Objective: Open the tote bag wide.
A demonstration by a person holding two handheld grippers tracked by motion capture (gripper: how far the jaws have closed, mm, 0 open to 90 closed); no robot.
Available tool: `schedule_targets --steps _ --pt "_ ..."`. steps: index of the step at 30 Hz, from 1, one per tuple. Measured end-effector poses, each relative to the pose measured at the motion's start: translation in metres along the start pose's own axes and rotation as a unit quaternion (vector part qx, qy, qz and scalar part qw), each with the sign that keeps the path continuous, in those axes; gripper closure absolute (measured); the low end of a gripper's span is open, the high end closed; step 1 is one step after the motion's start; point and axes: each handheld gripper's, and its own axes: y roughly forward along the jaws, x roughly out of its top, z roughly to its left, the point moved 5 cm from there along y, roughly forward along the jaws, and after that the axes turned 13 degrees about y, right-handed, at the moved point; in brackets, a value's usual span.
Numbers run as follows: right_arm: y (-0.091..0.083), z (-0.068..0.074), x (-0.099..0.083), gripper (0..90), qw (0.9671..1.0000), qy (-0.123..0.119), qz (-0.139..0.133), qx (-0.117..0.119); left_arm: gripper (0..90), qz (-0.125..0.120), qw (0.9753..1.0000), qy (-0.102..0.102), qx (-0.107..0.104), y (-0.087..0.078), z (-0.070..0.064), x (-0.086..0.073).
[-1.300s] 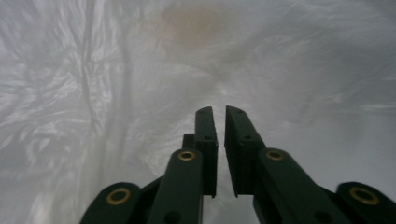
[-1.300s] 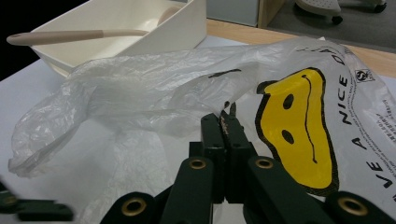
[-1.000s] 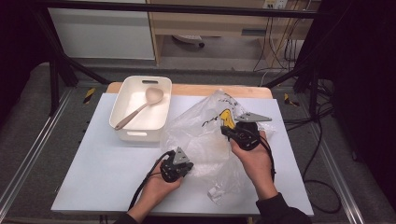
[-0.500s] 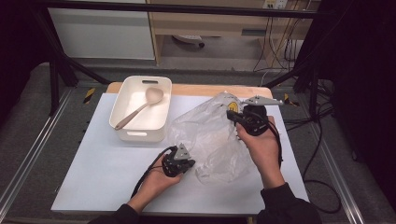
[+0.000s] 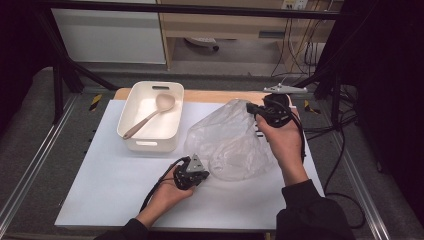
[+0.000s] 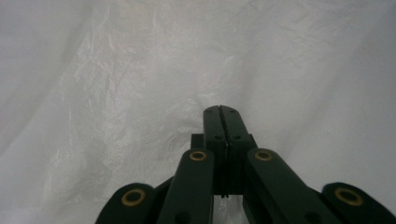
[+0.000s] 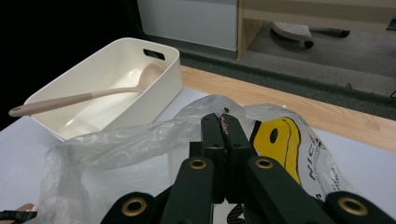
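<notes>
On the right half of the white table a thin, crinkled, see-through plastic bag billows up between both tools. The right gripper holds the bag's far right edge raised, its jaws pressed together on a fold of film; the left gripper sits low at the bag's near left edge, jaws likewise closed on plastic. The right gripper view adds what the high view hides: a yellow printed face with a black eye on the bag, and black lettering beside it, too cut off to read. To the left, a smooth cream rectangular bin with slotted handles holds a beige long-handled spoon lying diagonally
</notes>
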Motion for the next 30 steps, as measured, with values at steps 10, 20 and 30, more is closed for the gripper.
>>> schedule_targets --steps 10,20,30 --pt "-0.009 -0.009 0.007 90.0 1.0 0.005 -0.005 -0.006 90.0 -0.003 1.0 0.006 0.001 0.0 0.001 -0.001" --pt "0.027 0.002 -0.029 90.0 0.9994 0.013 0.029 0.015 90.0 -0.027 0.9995 -0.012 0.01 -0.017 -0.003 0.009" --pt "0.033 0.004 -0.039 90.0 0.9989 0.025 0.018 0.036 90.0 -0.054 0.9973 -0.05 0.003 -0.061 -0.012 0.023"
